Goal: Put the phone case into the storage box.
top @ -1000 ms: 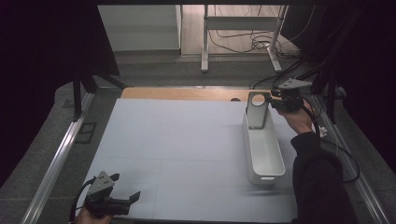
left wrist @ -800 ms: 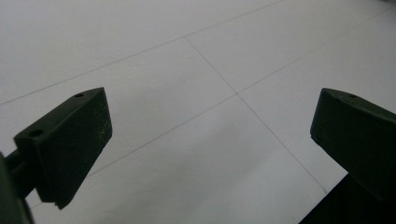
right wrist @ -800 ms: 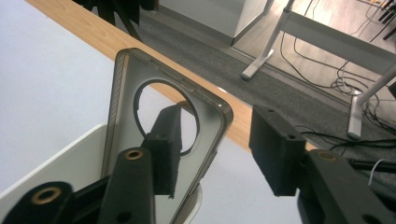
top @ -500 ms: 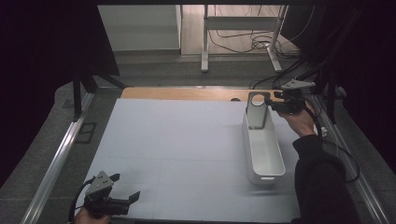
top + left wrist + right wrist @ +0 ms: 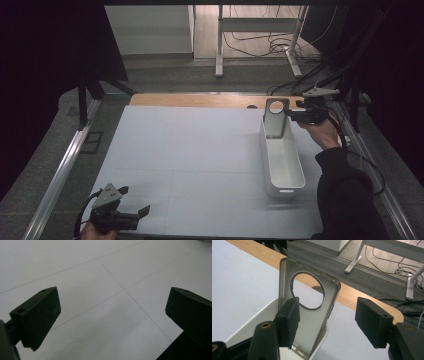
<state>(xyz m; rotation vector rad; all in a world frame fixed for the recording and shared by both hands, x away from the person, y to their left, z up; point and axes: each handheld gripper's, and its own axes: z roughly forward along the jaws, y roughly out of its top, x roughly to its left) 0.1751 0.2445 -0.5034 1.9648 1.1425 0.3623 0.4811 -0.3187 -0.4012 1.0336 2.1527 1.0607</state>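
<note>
Phone case's (image 5: 308, 315) round cutout, right gripper view

Black tool (image 5: 294, 116), grey plate, trailing cable, dark sleeve (image 5: 345, 195).

We read this as a lab or test bench, not a home. A white work mat (image 5: 200, 160) with thin ruled lines covers a wooden tabletop (image 5: 200, 100); it lies beneath the left jaws. Beyond the right jaws we see grey carpet floor (image 5: 372, 272), the metal legs of another desk (image 5: 219, 45) and loose cables (image 5: 265, 42) trailing under it. Aluminium rails (image 5: 60, 175) flank the table; surroundings are dark.
</note>
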